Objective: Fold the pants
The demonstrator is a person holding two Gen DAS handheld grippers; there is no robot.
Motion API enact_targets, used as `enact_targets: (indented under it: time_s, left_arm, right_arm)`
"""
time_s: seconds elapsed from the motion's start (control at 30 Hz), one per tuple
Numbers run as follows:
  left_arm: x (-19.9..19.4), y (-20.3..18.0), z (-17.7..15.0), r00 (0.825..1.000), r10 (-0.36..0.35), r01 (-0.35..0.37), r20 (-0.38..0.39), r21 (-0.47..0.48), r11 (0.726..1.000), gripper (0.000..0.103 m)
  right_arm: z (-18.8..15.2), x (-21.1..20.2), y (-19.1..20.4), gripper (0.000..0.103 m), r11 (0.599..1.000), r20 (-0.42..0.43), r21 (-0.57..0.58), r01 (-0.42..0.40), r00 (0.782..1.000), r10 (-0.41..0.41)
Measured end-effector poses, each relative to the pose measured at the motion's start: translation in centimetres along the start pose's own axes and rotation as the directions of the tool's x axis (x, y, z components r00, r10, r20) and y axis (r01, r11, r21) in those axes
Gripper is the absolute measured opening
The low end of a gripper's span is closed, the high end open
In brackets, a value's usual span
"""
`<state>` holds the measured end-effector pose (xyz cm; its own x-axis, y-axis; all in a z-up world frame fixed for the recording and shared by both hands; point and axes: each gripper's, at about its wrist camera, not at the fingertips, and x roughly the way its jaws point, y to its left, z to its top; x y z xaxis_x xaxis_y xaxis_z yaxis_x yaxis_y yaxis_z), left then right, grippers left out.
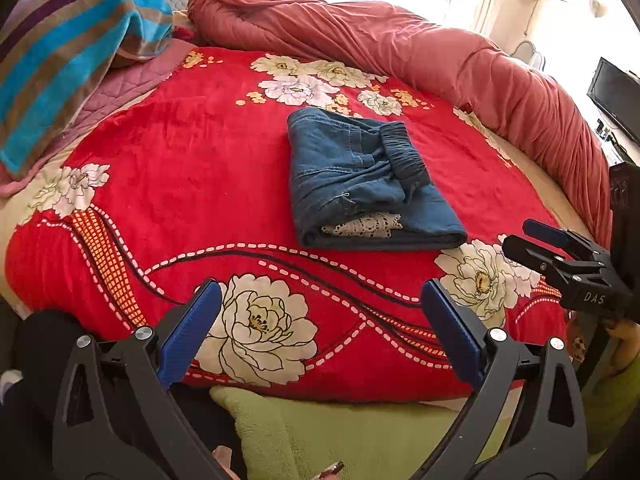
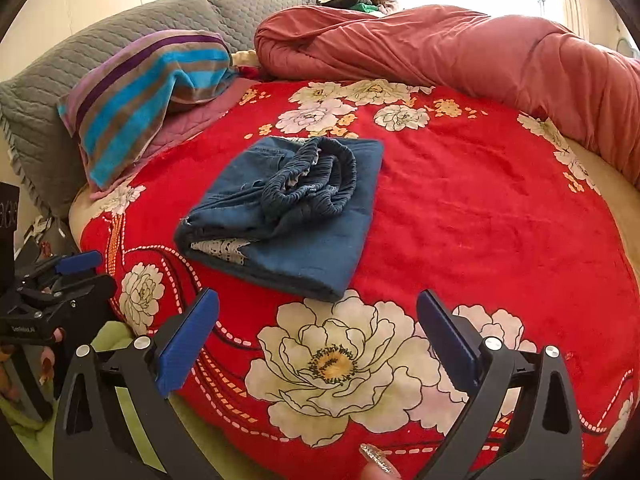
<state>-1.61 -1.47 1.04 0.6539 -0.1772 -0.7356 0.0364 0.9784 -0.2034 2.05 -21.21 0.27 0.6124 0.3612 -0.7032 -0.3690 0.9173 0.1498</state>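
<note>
Denim pants (image 1: pixel 360 180) are sitting folded into a thick packet near the middle of the red floral blanket (image 1: pixel 180 168), elastic waistband bunched up on top and a bit of white lace poking out at the near edge. Both tools are hanging back at the near side of the bed, well apart from the fabric: the left gripper (image 1: pixel 320 316) is gaping wide with nothing between its blue pads, and the right gripper (image 2: pixel 318 320) is doing the same.

So the fold is looking basically done, and the risk now is mostly about messing it up. That waistband is puffing up loosely, so it's probably wanting to spring the top layer open if anything nudges it. The plush blanket is soft and grippy, so dragging the packet to tidy it would likely be peeling the bottom layer out of line. Going back in and pinching only one layer would be lifting it off the stack. Hard to tell from here whether the far edges are lining up, since the waistband is hiding them, so a lopsided stack may already be leaning
</note>
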Motion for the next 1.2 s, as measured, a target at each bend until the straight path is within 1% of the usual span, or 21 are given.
enact_targets:
  time_s: [0.17,0.73,1.2]
  left_arm:
    - [-0.1,-0.2,-0.1,1.0,0.005,-0.005,0.003,0.0,1.0,0.093]
    - [-0.4,-0.1,-0.1,0.999,0.032,-0.031,0.006,-0.011,0.999,0.093]
    - [-0.5,-0.2,-0.2,0.999,0.032,-0.032,0.009,-0.01,0.999,0.093]
  right_arm:
    - [0.0,0.1,-0.1,0.098,1.0,-0.004,0.003,-0.002,1.0,0.002]
    - [-0.3,-0.6,0.0,0.098,1.0,0.019,-0.012,-0.003,1.0,0.003]
    - [-0.3,-1.2,-0.1,0.098,1.0,0.03,-0.008,-0.001,1.0,0.002]
